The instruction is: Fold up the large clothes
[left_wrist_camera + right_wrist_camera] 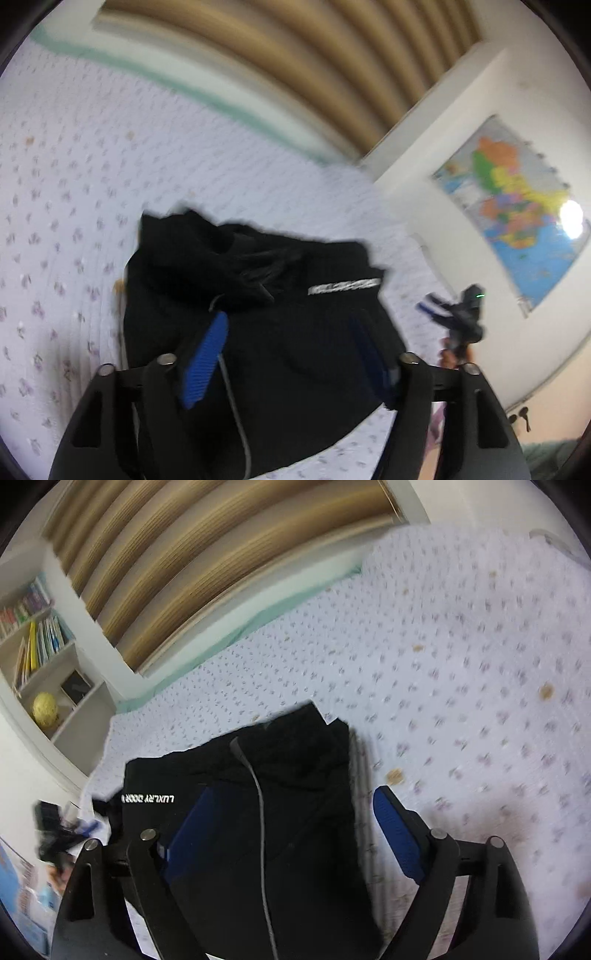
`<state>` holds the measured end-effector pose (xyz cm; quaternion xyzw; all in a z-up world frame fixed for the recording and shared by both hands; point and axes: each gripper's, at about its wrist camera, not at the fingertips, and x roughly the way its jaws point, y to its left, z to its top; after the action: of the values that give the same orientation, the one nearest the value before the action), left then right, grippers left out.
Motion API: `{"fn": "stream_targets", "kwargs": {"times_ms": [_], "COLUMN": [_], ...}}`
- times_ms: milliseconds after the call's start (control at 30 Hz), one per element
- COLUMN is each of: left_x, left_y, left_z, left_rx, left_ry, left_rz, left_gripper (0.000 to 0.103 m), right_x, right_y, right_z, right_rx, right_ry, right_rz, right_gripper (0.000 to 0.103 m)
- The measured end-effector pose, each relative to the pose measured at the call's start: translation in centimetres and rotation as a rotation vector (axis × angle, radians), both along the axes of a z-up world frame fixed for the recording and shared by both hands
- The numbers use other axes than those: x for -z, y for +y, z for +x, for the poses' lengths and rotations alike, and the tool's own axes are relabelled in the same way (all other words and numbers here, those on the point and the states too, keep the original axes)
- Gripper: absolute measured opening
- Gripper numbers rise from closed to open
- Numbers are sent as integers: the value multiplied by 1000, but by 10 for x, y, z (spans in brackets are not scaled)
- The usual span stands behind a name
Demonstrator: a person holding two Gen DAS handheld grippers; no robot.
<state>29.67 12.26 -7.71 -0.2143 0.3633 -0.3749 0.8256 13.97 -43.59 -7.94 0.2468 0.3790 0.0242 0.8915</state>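
A black hooded garment lies folded into a compact bundle on the white flowered bedspread. It has a white printed label and a grey drawstring. My left gripper is open, its blue pads spread above the bundle and holding nothing. The same garment shows in the right wrist view. My right gripper is open too, one blue pad over the cloth, the other over the bedspread. The right gripper also shows far right in the left wrist view, and the left gripper far left in the right wrist view.
Tan curtains hang behind the bed. A wall map is to the right in the left wrist view. A white bookshelf with books and a yellow globe stands at the left in the right wrist view.
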Motion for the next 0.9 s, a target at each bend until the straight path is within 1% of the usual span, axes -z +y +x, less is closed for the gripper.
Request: {"fn": "stream_targets", "kwargs": {"times_ms": [33, 67, 100, 133, 167, 233, 300, 333, 400, 433, 500, 533, 567, 600, 633, 667, 700, 767, 833, 900], "left_x": [-5, -8, -8, -5, -2, 12, 27, 34, 46, 52, 61, 66, 71, 72, 68, 66, 60, 45, 24, 7], "left_y": [2, 2, 0, -6, -9, -16, -18, -16, -15, -15, -16, -17, -18, -18, -20, -20, -18, -6, 3, 4], "left_z": [-2, -1, 2, 13, 22, 47, 68, 79, 94, 104, 120, 126, 130, 130, 125, 122, 116, 105, 99, 102], "left_rx": [-22, -72, -99, -133, -151, -175, -194, -205, -188, -168, -148, -131, -123, -132, -149, -171, -198, -233, -274, -297], "left_ry": [-29, -59, -63, -48, -28, 32, 81, 108, 158, 183, 237, 262, 277, 270, 232, 205, 179, 129, 85, 57], "left_rz": [-6, 26, 65, 130, 160, 216, 240, 232, 182, 150, 128, 113, 101, 98, 136, 187, 214, 164, 130, 115], "left_gripper": [83, 83, 83, 83, 83, 83, 83, 83, 83, 83, 83, 82, 80, 71, 30, 4, 4, 3, 3, 3], "right_x": [1, 4, 6, 9, 12, 19, 25, 30, 40, 46, 57, 63, 68, 68, 66, 60, 52, 34, 8, -15], "right_y": [3, 7, 12, 17, 20, 25, 20, 19, 16, 14, 10, 10, 14, 18, 25, 32, 37, 40, 39, 39], "right_z": [4, 11, 19, 30, 38, 57, 68, 76, 92, 99, 111, 116, 120, 120, 117, 110, 101, 90, 87, 93], "right_rx": [-10, -26, -43, -53, -56, -70, -86, -92, -113, -122, -141, -159, -192, -202, -203, -194, -184, -142, -77, -34], "right_ry": [8, 16, 27, 44, 57, 76, 84, 91, 105, 115, 141, 152, 148, 147, 140, 115, 88, 50, 15, -15], "right_rz": [-7, -19, -43, -87, -120, -179, -192, -194, -177, -163, -110, -71, -44, -70, -124, -187, -237, -306, -377, -419], "right_gripper": [90, 90, 90, 90, 90, 90, 90, 90, 90, 90, 90, 87, 62, 45, 32, 27, 23, 19, 18, 17]}}
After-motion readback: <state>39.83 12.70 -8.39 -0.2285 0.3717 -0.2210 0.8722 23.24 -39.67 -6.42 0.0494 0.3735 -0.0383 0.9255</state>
